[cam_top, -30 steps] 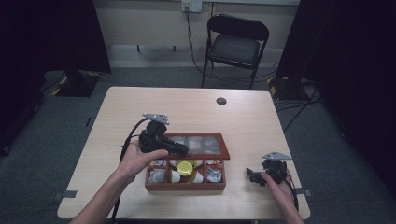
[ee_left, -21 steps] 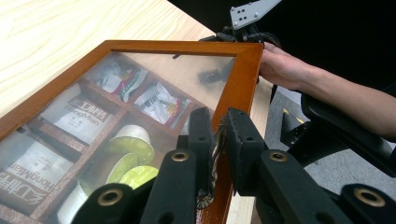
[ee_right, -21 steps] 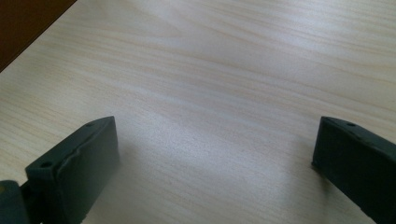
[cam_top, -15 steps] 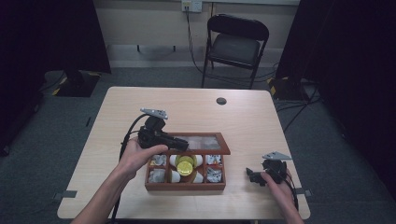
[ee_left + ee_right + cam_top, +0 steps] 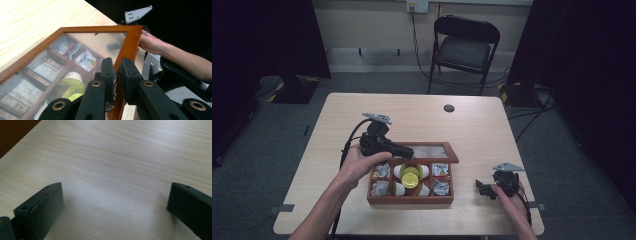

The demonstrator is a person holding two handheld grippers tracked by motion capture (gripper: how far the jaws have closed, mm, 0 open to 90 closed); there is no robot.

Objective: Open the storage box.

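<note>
The wooden box [image 5: 410, 200] sits on the table [image 5: 472, 125] right under the left gripper [image 5: 404, 150], and its compartments are packed: foil tea sachets [image 5: 86, 59] in the cells toward the far end of the jaws, printed white packets [image 5: 48, 65] to their left, and a yellow-green roll of tape [image 5: 410, 177] in the middle row, just below the tips. The glass-paned lid [image 5: 429, 151] stands lifted off the box, raised above the back row of cells, and the left gripper has its jaws closed on the lid's red-brown frame, one pad on each face of the rail, with the frame edge running up between them in the left gripper view. The lid's long axis runs side to side across the table, parallel to the box's long side, and the pane tilts up with its free edge toward the person. Off to the right of the box, well apart from it, the right gripper [image 5: 485, 189] rests low over bare tabletop, its jaws spread wide with nothing between them. Beyond the left gripper, toward the far table edge, a small dark round disc [image 5: 449, 108] lies alone, and a black folding chair [image 5: 465, 50] stands past the table. Nothing blocks the lid's frame apart from the gripper clamped on it.
</note>
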